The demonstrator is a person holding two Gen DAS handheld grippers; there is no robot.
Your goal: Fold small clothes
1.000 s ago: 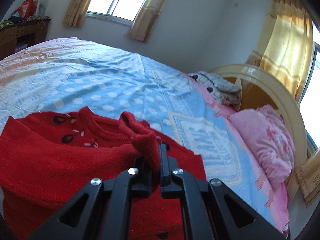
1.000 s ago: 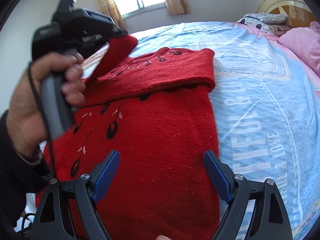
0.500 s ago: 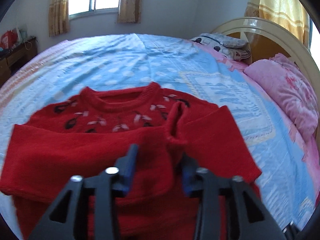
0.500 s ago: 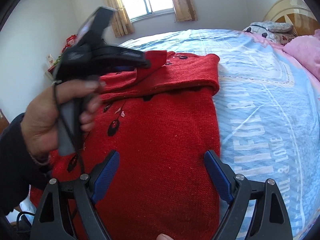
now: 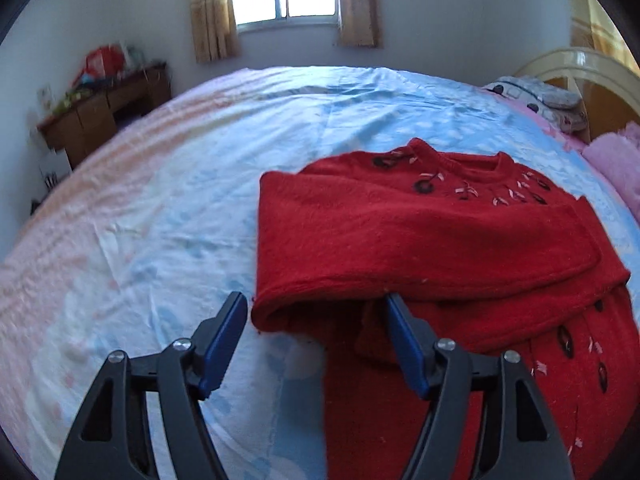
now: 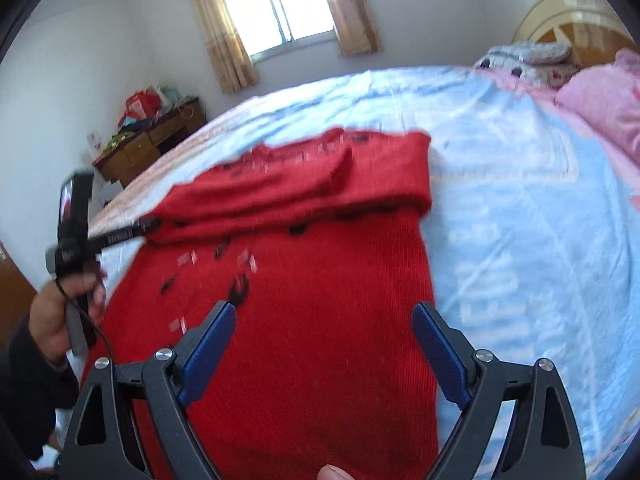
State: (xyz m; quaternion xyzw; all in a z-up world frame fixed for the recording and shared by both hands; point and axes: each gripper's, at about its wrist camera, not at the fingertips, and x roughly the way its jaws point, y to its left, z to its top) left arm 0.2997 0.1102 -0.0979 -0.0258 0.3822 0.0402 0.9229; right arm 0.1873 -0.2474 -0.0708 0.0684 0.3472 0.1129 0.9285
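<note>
A red knitted sweater [image 5: 420, 236] with dark flower stitching lies flat on the blue and pink bedsheet [image 5: 180, 208], both sleeves folded across its chest. My left gripper [image 5: 316, 312] hangs low over the sweater's left folded edge, its jaws opening. That edge lies between the blue pads without being pressed. In the right wrist view the left gripper [image 6: 148, 226] shows at the fold's left corner, held by a hand [image 6: 60, 316]. My right gripper [image 6: 324, 314] stands open above the sweater's lower body [image 6: 320, 340], holding nothing.
A wooden desk [image 5: 104, 108] with clutter stands by the wall beyond the bed's far left side. At the bed's head on the right are a pink pillow [image 6: 600, 100], a folded patterned cloth [image 5: 540, 100] and a cream headboard [image 5: 580, 72].
My left gripper let go of the sleeve cuff, which now lies across the chest. It swung left and down to the sweater's folded edge with its jaws spread. The right gripper rose slightly.
</note>
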